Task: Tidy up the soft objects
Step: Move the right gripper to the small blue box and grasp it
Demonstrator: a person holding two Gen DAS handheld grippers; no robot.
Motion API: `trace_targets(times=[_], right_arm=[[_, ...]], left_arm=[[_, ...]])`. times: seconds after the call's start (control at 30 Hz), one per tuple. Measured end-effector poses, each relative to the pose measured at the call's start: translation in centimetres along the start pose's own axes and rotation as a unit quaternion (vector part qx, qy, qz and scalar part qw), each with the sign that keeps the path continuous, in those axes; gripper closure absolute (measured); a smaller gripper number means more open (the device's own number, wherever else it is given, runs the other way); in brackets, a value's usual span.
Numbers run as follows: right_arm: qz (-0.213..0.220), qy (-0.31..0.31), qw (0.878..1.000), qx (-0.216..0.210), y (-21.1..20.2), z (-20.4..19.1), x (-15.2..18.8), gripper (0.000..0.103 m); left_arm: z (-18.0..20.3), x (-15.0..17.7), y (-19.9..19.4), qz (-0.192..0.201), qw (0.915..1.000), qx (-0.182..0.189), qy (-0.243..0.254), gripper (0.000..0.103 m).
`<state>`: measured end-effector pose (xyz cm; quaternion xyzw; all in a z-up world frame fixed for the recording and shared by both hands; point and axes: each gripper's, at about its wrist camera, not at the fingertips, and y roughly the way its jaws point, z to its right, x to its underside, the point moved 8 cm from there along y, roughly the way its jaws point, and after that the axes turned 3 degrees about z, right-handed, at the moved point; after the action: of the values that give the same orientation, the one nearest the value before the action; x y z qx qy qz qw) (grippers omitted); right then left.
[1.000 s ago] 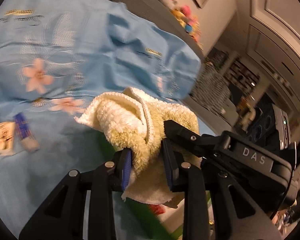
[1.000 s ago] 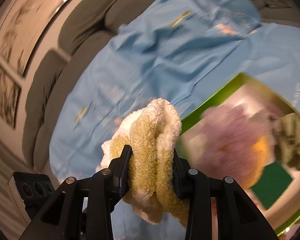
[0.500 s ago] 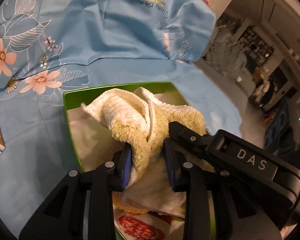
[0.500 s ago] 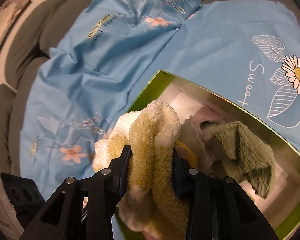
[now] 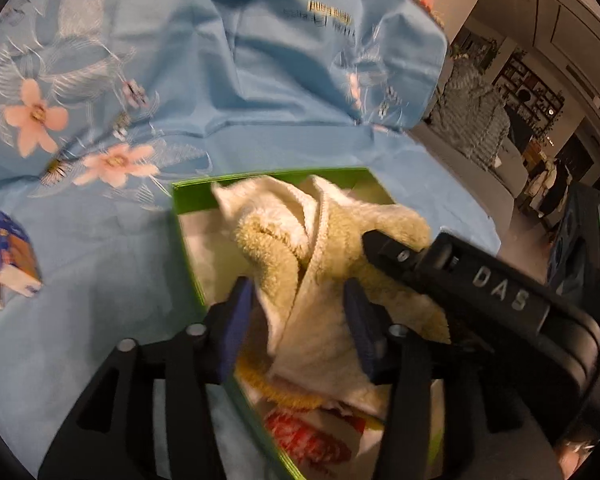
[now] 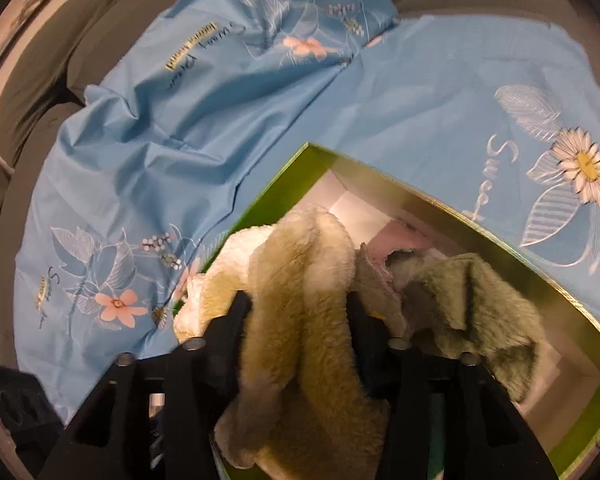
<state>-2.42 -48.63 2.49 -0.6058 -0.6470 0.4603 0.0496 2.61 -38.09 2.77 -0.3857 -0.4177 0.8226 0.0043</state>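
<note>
Grey sofa cushions (image 6: 40, 64) carry everything, and draped over them is a light blue sheet (image 6: 228, 120) printed with pink flowers, a white daisy and script lettering. Taking the green box (image 6: 284, 176) as the landmark: it sits open on the sheet, green outside with pale inner walls, and the sheet spreads out on every visible side of it.

Inside the box, toward its corner nearest the sofa back, lies the cream and yellow-green towel (image 6: 300, 280), bunched in thick folds, one end spilling over the near rim. Beside it in the box, further along, lies a grey-green fuzzy cloth (image 6: 472, 300), with a pale pink cloth (image 6: 400, 236) tucked behind it against the far wall. Under the towel, an orange-edged cloth (image 5: 284, 394) and something red and white (image 5: 308, 436) show on the box floor.

Both claws reach into the box over its near edge. The left gripper (image 5: 298, 320) has its blue pads on either side of a towel fold; its jaws are opening and gaps show beside the fabric. The right gripper (image 6: 298, 320) straddles another fold, jaws also opening, the towel loose between them.

Left of the box, well apart on the sheet, lie small blue and orange packets (image 5: 14, 256).
</note>
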Motion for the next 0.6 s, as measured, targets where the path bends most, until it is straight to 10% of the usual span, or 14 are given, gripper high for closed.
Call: trace_targets(times=[0.13,0.33,0.6], right_arm=[[0.024,-0.003,1.0,0.003,-1.8,-0.7,0.1,0.023],[0.051,-0.042,0.998,0.023,-3.5,-2.5,0.4,0.017],[0.129,-0.097,0.986,0.031,-7.0,-5.2,0.4,0.01]], left_arm=[[-0.5,-0.1,-3.2,0.034,0.9993,-0.012,0.011,0.022],[-3.0,0.2,-8.5,0.08,0.9966,-0.014,-0.015,0.02],[-11.2,3.6,-14.9,0.107,0.9858,-0.111,-0.066,0.016]])
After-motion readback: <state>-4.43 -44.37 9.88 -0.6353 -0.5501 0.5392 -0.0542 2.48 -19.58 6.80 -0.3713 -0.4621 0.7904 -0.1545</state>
